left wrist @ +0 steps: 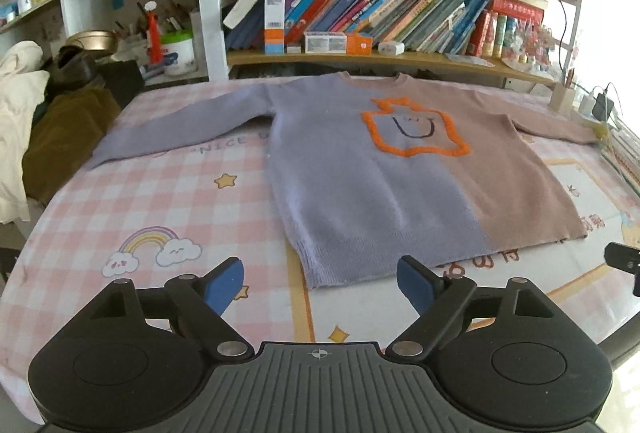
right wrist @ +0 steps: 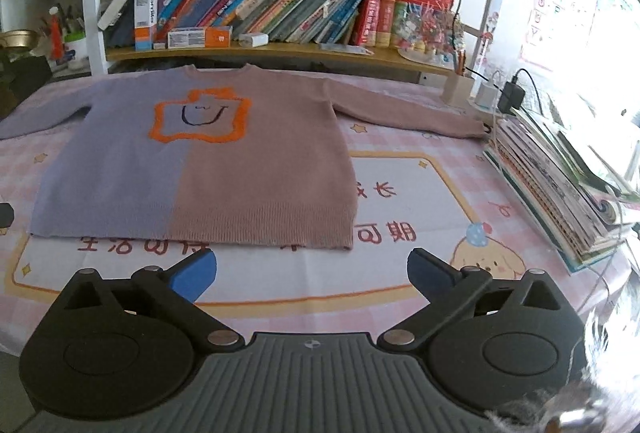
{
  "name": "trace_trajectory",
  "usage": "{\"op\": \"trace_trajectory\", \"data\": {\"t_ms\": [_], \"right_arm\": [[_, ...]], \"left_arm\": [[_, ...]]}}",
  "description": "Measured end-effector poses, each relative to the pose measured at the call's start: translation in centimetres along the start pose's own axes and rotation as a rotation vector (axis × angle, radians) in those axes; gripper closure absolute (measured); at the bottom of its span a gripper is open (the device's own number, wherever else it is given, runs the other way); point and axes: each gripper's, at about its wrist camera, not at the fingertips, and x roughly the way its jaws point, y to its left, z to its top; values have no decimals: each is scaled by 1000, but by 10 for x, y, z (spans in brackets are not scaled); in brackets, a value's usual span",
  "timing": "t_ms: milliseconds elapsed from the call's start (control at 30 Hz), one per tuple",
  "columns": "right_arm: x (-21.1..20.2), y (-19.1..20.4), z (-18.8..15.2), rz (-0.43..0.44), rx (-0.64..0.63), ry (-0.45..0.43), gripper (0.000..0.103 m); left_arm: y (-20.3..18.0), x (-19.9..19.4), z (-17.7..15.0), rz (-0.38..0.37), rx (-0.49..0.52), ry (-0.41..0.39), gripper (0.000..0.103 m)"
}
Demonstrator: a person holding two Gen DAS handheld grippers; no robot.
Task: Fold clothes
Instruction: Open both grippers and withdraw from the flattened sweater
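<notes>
The sweater (left wrist: 380, 169) lies flat, unfolded, seemingly centred on the table (left wrist: 180, 201); both grippers' jaws gape wide, empty.

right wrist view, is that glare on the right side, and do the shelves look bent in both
Right wrist view: yes, the window side is blown out white, washing over the book stack. Both views: fisheye bows the bookshelf; the sweater stays evenly lit and fairly sharp. Left wrist view: milder glare at the top right.
</notes>
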Motion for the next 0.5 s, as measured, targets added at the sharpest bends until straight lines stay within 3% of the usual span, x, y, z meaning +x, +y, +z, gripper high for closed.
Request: {"op": "trace_trajectory", "data": {"t_ms": [267, 500], "right_arm": [[11, -20, 6, 83, -12, -16, 0], [28, -53, -4, 69, 60, 42, 0]], "left_arm": [[-27, 3, 6, 50, -8, 16, 16], [-52, 6, -2, 52, 11, 60, 16]]}}
